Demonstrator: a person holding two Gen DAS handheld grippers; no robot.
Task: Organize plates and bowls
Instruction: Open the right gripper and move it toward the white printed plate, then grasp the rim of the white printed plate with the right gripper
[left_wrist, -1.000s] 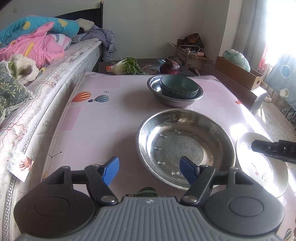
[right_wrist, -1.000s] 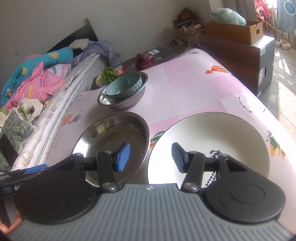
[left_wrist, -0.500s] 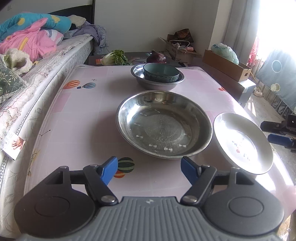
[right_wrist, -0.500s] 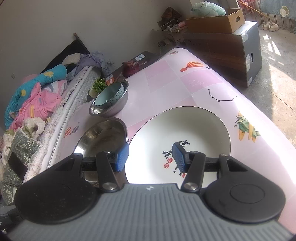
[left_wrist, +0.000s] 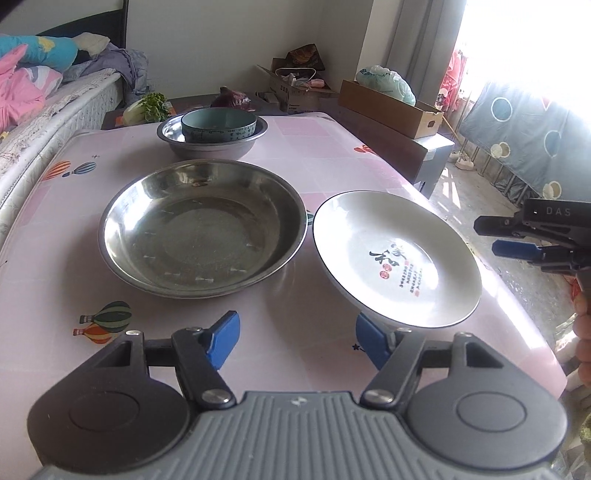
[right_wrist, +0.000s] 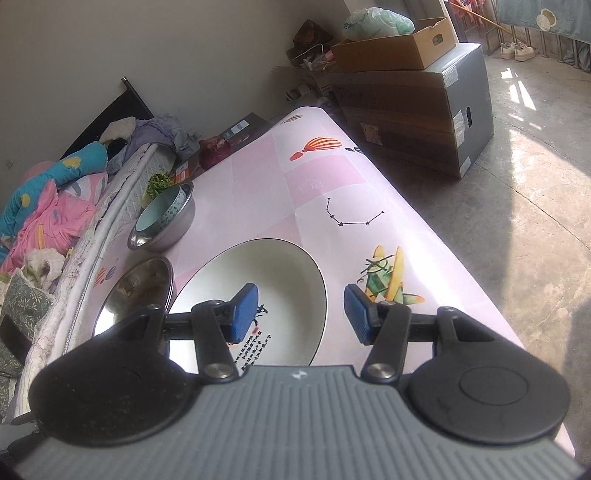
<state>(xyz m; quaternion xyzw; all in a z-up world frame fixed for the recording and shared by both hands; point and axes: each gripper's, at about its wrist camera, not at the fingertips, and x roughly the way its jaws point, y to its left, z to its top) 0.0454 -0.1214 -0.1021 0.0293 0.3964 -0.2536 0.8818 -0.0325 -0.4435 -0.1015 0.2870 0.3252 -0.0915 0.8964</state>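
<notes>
A large steel plate (left_wrist: 201, 227) lies mid-table. A white plate with red and black writing (left_wrist: 397, 254) lies to its right, near the table's right edge. A teal bowl (left_wrist: 219, 123) sits inside a steel bowl (left_wrist: 212, 138) at the far end. My left gripper (left_wrist: 297, 341) is open and empty above the near table edge. My right gripper (right_wrist: 301, 314) is open and empty just over the near rim of the white plate (right_wrist: 273, 291); it also shows in the left wrist view (left_wrist: 517, 236), off the table's right side. The steel plate (right_wrist: 138, 291) lies left of the white plate.
The table wears a pink balloon-print cloth (left_wrist: 74, 288). A bed with heaped blankets (right_wrist: 55, 206) runs along its left side. Cardboard boxes (right_wrist: 413, 88) stand beyond the far right corner. Greens (left_wrist: 149, 107) and a purple cabbage (left_wrist: 232, 99) lie behind the table.
Both grippers have drawn back toward the near and right table edges. The right gripper has opened wider and swung right. The dishes have not moved.
</notes>
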